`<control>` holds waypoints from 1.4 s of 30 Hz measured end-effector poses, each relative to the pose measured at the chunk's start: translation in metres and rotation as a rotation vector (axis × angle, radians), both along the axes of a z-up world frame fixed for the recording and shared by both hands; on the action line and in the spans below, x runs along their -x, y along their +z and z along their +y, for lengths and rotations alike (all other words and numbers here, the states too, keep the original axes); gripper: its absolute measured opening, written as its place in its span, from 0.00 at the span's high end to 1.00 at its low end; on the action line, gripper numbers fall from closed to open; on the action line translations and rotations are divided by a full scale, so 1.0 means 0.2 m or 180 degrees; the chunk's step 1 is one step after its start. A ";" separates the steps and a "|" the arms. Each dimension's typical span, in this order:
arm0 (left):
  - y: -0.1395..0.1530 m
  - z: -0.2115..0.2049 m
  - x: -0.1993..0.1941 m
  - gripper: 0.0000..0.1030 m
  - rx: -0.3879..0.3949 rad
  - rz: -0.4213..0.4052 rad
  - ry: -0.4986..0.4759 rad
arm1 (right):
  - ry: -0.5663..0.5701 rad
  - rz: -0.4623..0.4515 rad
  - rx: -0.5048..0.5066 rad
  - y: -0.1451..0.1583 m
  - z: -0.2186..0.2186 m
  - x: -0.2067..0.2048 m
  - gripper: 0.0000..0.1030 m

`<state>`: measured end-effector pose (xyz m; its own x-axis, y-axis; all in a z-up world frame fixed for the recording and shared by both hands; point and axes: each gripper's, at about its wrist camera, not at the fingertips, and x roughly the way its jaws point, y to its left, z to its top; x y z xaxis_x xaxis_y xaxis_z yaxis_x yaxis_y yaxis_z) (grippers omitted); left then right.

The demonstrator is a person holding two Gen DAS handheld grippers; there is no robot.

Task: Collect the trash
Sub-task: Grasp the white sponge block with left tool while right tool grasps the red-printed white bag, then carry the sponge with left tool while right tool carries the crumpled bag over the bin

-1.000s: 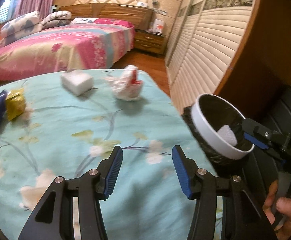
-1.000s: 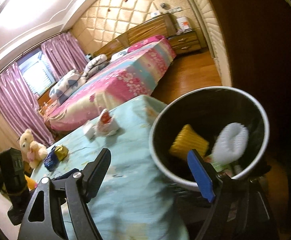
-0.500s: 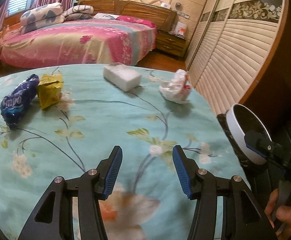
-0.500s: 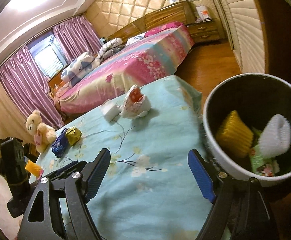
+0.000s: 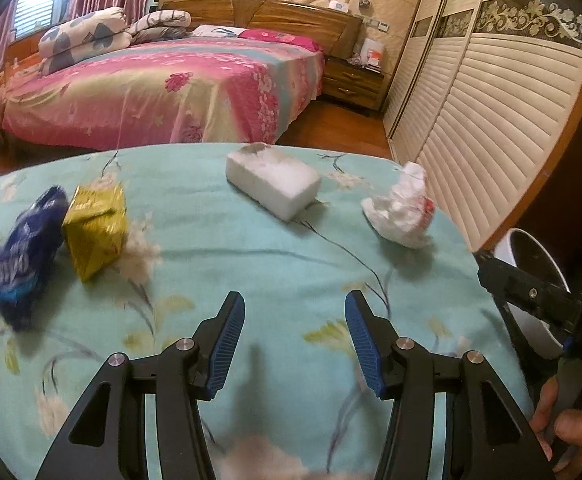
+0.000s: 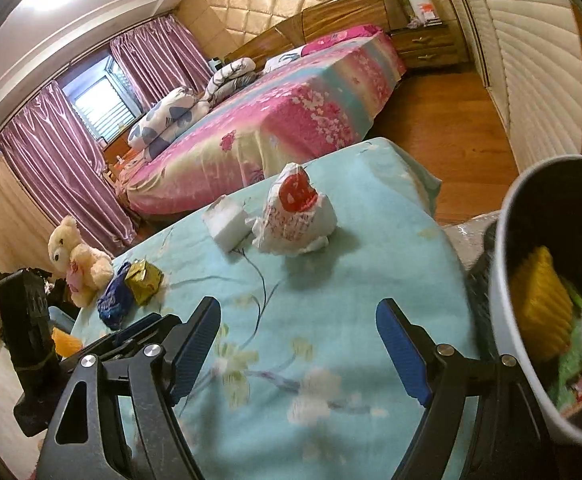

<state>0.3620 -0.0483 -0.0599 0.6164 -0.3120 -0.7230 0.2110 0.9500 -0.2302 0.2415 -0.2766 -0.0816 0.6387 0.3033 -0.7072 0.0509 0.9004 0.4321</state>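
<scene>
- Both grippers hang over a table draped in a turquoise floral cloth (image 5: 219,248), and neither has anything between its blue pads.
- Left gripper (image 5: 295,340): jaws apart with a clear gap, pointing down at bare cloth near the table's front edge.
- Right gripper (image 6: 297,348): jaws spread wider, also above bare cloth, with nothing in its grasp.
- From the left wrist view, four pieces of trash lie further out on the cloth.
- A blue snack wrapper (image 5: 23,264) lies at the far left, touching a crumpled yellow-green packet (image 5: 95,236) just to its right.
- A white foam block (image 5: 275,184) sits near the far edge, around the middle.
- A crumpled white plastic bag with red print (image 5: 403,210) rests to the right of the block, apart from it in this view, close to the table's right edge.
- From the right wrist view, the same bag (image 6: 295,216) stands just beside the foam block (image 6: 227,222), and the blue wrapper (image 6: 113,304) and yellow-green packet (image 6: 144,280) lie together at the far left.
- A white bin with a black liner (image 6: 509,280) stands off the table's right edge, beside the right gripper; inside it are a yellow ribbed item (image 6: 539,304), something white, and green packaging.
- A teddy bear (image 6: 75,260) sits beyond the table's left end.
- A hand (image 5: 571,432) grips the right gripper's handle at the lower right of the left wrist view.
</scene>
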 end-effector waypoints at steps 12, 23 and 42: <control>-0.09 -0.11 -0.38 0.49 -0.0031 0.0057 0.0016 | 0.0048 0.0088 -0.0110 -0.08 -0.02 -0.29 0.22; -0.16 -0.18 -0.54 0.78 -0.0071 0.0119 0.0023 | 0.0106 0.0144 -0.0150 -0.13 -0.03 -0.37 0.55; -0.01 -0.18 -0.01 0.80 -0.0009 -0.0177 -0.0342 | -0.0035 0.0014 -0.0350 -0.01 -0.14 -0.01 0.66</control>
